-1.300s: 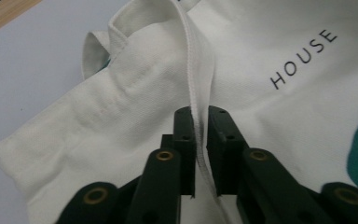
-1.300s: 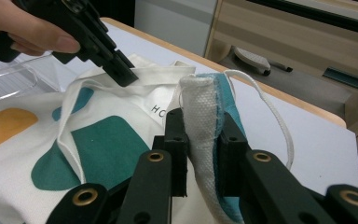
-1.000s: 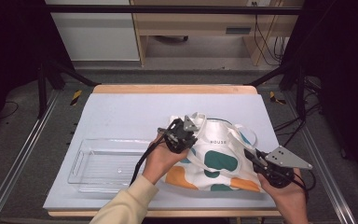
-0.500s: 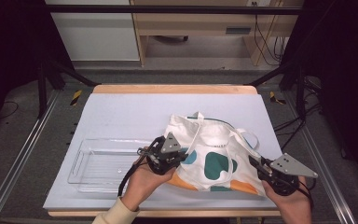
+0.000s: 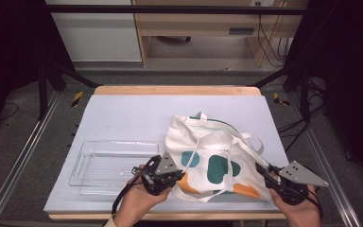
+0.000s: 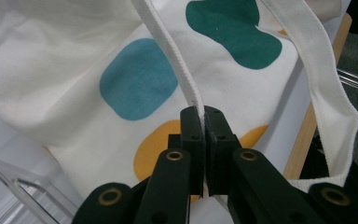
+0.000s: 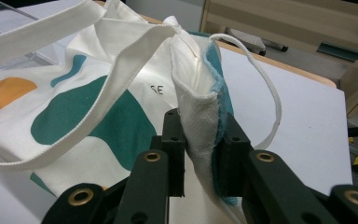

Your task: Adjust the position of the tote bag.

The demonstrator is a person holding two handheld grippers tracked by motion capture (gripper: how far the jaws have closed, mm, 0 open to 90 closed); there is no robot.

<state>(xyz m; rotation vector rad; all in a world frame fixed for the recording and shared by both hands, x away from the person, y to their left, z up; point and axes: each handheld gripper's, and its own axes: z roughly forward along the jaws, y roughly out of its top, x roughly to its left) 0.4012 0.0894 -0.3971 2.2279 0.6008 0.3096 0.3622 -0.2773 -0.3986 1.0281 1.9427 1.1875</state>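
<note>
Near edge of the table: both hands come in from the bottom of the high view, each with a gripper. Left gripper sits at the front left corner of the tote bag, just right of the clear plastic tray. In the left gripper view its jaws are closed tight on a narrow white strap of the bag, pinched edge-on between the pads, strap running up and away over the printed cloth. A second, wider strap loops down at the right of that view, beside the table's wooden edge.

Right gripper is at the bag's front right corner. In the right gripper view its jaws clamp a thick fold of the bag's white fabric with a teal inner layer; the cloth bulges between the pads, so the jaws stand a little apart but grip it. They have just been easing open slightly, fabric between them. A thin white cord arcs off to the right over the table top.

Bag itself: white with teal and orange blobs, lying crumpled on the right half of the table, front corners held, its mouth end toward the far side. Tray lies flat at front left, close to the bag; contact cannot be told.

Farther back: bare table top, then wooden furniture on the floor beyond.
</note>
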